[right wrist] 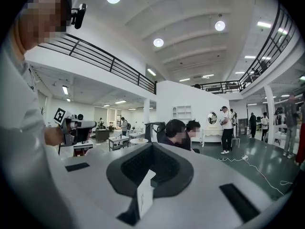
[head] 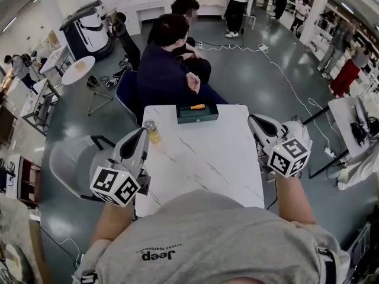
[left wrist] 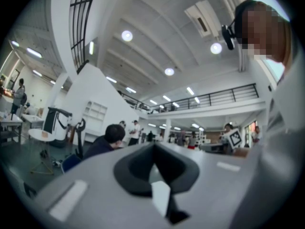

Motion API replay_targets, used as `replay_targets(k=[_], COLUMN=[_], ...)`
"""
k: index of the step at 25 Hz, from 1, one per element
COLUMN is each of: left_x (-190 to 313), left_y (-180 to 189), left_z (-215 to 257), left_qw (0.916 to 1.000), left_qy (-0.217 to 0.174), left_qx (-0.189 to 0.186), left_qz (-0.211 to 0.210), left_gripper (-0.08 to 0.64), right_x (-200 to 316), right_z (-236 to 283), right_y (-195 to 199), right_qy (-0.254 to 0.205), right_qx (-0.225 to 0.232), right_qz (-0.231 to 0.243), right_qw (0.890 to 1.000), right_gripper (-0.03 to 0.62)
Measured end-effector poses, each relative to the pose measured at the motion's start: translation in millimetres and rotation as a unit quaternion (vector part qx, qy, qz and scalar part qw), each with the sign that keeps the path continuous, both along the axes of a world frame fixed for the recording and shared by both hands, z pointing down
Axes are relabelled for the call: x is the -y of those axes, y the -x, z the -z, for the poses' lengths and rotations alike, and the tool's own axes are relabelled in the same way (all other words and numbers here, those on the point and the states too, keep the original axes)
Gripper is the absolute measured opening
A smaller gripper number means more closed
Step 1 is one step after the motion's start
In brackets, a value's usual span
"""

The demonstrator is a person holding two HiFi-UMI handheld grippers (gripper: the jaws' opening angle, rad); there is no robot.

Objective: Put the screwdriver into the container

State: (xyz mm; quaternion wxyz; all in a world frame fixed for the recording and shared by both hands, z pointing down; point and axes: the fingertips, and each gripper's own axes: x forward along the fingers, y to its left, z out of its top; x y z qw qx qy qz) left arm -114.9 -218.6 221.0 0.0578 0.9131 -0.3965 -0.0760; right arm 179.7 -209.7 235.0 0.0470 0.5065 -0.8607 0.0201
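— The tongs?
— Left gripper (head: 141, 133) and right gripper (head: 254, 120): jaws pressed together, empty, beside the white marble table (head: 201, 158).
— The tool?
— Orange-handled screwdriver (head: 197, 106) on the dark green rectangular container (head: 197, 115), table's far edge. Grey shirt (head: 207, 241) reads "Jeep".

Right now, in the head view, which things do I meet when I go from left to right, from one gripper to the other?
From the left: left gripper → small bottle → green container → right gripper.

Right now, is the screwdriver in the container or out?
Apparently in: the screwdriver lies within the container's outline; inside or on its top, cannot tell.
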Motion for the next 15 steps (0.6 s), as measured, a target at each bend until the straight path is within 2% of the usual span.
replay_targets(k=[15], left_x=[-4.5], left_y=[3.1], left_z=[1.5], left_qw=[1.0000], left_qy=[-0.002], left_qx=[0.006], left_qz=[-0.001], left_gripper=[0.000], right_x=[-1.4], right_z=[2.2], right_y=[2.8], right_qy=[-0.003], right_qx=[-0.005], right_qz=[0.005], right_qw=[1.000], right_gripper=[0.008])
